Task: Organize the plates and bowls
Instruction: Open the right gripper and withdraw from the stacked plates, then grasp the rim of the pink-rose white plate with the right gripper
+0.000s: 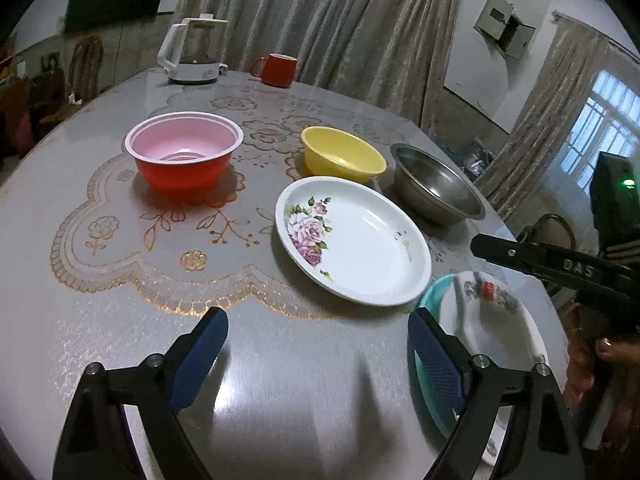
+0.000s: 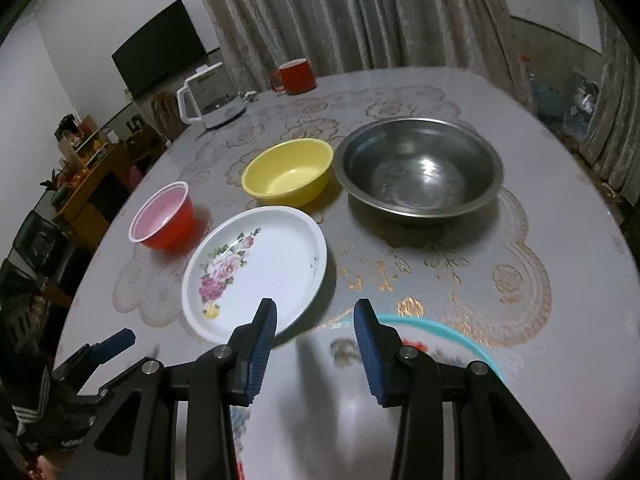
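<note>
Teal-rimmed plate (image 2: 460,336) blurred beneath half-parted, empty right gripper (image 2: 316,344) — left gripper (image 1: 316,354) wide, empty.

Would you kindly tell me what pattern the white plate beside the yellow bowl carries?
Pink roses with green leaves on one side of the white plate, clearest in the left wrist view.

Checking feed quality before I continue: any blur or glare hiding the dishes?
Left wrist view: the teal-rimmed plate is motion-blurred, and glare washes the table near the camera. Right wrist view: the same plate is smeared; the steel bowl is slightly soft.
</note>
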